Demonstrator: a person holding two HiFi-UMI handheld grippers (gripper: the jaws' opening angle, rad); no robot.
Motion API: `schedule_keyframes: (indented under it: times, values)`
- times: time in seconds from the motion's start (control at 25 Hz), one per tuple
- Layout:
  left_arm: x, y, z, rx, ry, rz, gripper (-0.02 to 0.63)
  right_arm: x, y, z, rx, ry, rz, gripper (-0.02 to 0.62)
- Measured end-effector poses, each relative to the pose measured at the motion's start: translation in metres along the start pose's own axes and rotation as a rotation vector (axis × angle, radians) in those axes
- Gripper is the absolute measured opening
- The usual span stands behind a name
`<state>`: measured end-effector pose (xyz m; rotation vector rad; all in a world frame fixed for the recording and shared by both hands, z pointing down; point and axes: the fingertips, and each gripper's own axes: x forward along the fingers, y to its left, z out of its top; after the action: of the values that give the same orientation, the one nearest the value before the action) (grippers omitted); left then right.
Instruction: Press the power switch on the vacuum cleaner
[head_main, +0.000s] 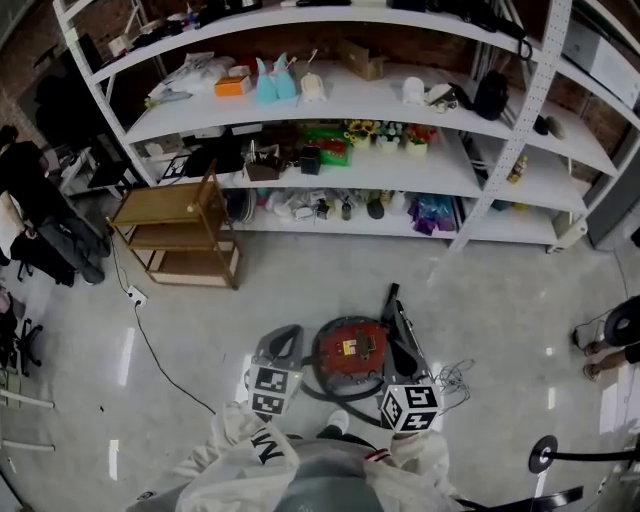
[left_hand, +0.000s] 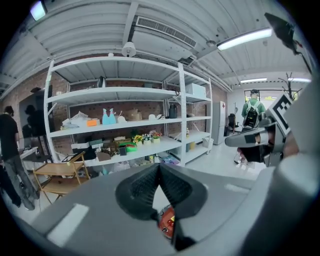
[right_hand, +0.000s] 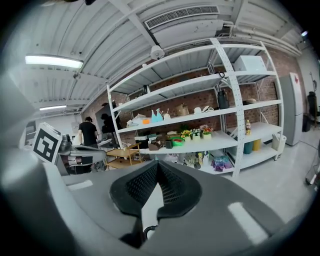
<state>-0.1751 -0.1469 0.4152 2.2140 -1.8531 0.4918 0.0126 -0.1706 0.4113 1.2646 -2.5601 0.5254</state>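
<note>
Gleaming grey floor (head_main: 500, 300) holds red vacuum cleaner (head_main: 350, 350); white shelving (head_main: 380, 100) behind.

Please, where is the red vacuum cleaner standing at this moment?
In the head view the vacuum cleaner sits on the floor at lower centre, between the left gripper and the right gripper, well short of the white shelving.

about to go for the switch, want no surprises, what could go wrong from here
Both the left gripper and the right gripper are shut and face the shelves, not the vacuum cleaner on the floor, so a press may miss its switch. The loose cord beside it lies by the right gripper and could snag.
</note>
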Motion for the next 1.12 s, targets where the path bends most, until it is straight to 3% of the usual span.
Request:
schedule_keyframes:
  times: [0.48, 1.12]
  values:
    - [-0.046, -0.017, -0.023, 0.021, -0.026, -0.106, 0.0, -0.065, 0.034, -0.03, 0.023, -0.022, -0.123, 0.0]
    - [-0.152, -0.014, -0.078, 0.022, -0.036, -0.186, 0.0, -0.146, 0.135, -0.088, 0.033, -0.035, -0.211, 0.0]
